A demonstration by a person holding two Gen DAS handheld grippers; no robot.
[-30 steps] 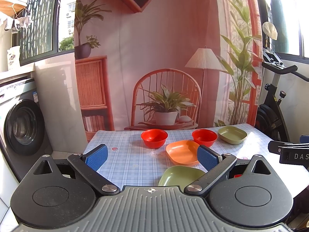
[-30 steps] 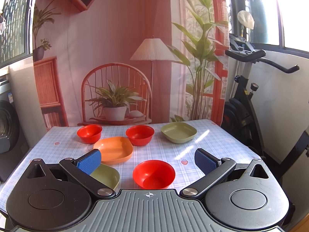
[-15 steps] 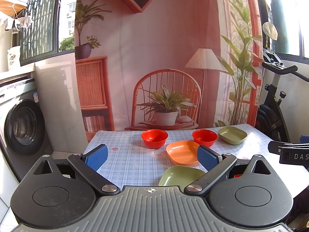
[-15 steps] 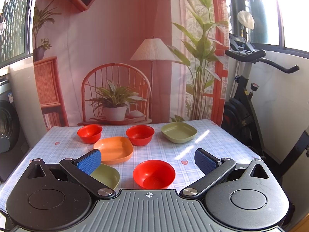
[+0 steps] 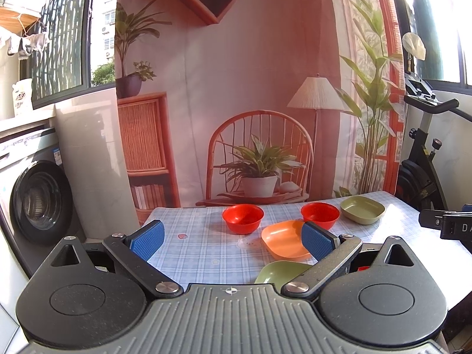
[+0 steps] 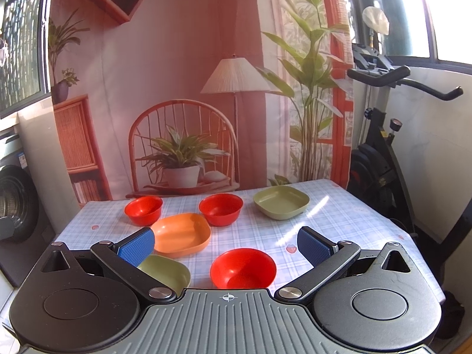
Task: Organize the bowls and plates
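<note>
1. Since nothing looks any different from the frames a second back, I'd say sorting hasn't started: both grippers just hang over the near edge of the counter [image 6: 339, 206] with its blue plaid cloth.
2. Left gripper [image 5: 233, 237]: blue pads spread wide, holding nothing. Right gripper [image 6: 226, 243]: same deal, wide apart and empty.
3. Where the dishes are in the right wrist view: nearest red bowl [image 6: 243, 268] at lower centre, right between the pads; near green plate [image 6: 168, 273] lower left, partly behind the left finger; orange plate [image 6: 181, 234] just above that; two more red bowls [image 6: 143, 210] [image 6: 221, 209] mid-frame; far green plate [image 6: 281, 202] to the right of them.
4. All six sit separately, nothing stacked, so the whole job is left. My guess is the near red bowl goes first.
5. Writing: in the left wrist view, white letters "DA" on the black part at the right edge, cut off. Washing machine [image 5: 38, 203] sticker is too small to read.
</note>
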